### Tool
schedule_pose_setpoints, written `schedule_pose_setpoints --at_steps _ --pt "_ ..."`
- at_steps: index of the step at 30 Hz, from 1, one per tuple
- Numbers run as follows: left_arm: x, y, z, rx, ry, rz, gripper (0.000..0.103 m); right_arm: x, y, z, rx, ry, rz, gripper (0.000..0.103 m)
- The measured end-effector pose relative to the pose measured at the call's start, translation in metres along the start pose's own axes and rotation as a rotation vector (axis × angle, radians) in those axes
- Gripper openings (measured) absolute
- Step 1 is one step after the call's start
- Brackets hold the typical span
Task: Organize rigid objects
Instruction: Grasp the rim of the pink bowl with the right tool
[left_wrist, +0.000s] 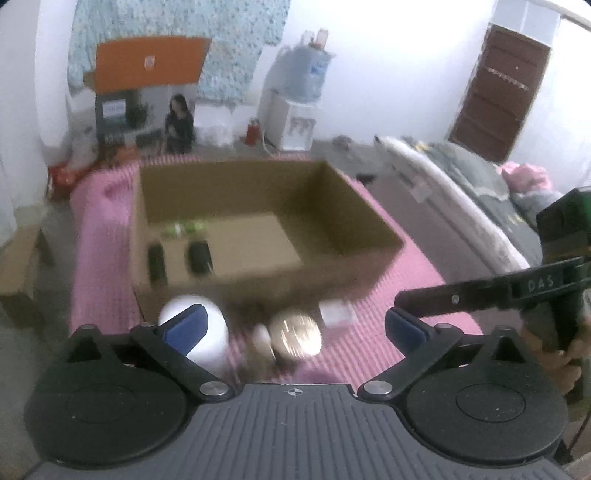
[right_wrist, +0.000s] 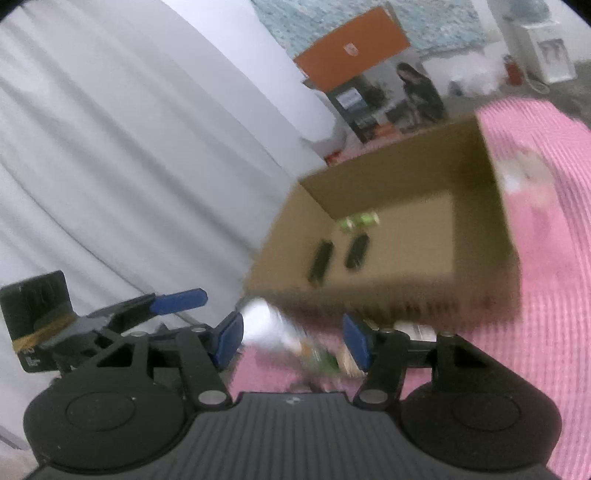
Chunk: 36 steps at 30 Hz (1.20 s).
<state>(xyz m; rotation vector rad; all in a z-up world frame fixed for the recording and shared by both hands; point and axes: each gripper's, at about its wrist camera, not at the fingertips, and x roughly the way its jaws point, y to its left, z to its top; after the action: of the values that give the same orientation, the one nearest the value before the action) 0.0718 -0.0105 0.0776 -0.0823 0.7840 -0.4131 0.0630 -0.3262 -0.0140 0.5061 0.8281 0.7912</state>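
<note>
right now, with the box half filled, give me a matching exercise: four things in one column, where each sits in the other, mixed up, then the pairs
Things:
1. two black objects
2. white bottle
3. left gripper
4. water dispenser

Places or states:
A. on the pink mat, in front of the cardboard box
B. on the floor by the far wall
C. inside the cardboard box, near its left wall
D. jaws wide open, nothing held

Pairs: 1-C, 2-A, 3-D, 4-B
</note>
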Motion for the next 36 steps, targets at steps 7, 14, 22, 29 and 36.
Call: schedule_pose_setpoints --at_steps 7,14,22,29,36 --pt "0.036 -0.022 -0.052 0.046 0.098 0.018 0.103 0.013 -0.022 -0.05 0.062 0.043 -0.074 0.062" --pt "0.061 -0.035 -0.077 0.112 0.181 0.048 0.102 0.039 -0.022 -0.062 0.01 0.074 -0.155 0.055" --pt "0.074 -0.042 -0.08 0.156 0.226 0.051 0.08 0.066 -0.025 -0.061 -0.05 0.129 -0.179 0.042" --pt "0.089 -0.047 -0.081 0.177 0.256 0.075 0.072 0.075 -0.027 -0.061 -0.085 0.149 -0.199 0.024" --pt "0.099 -0.064 -0.083 0.22 0.262 -0.011 0.072 0.054 -0.036 -0.062 -0.06 0.137 -0.242 0.023"
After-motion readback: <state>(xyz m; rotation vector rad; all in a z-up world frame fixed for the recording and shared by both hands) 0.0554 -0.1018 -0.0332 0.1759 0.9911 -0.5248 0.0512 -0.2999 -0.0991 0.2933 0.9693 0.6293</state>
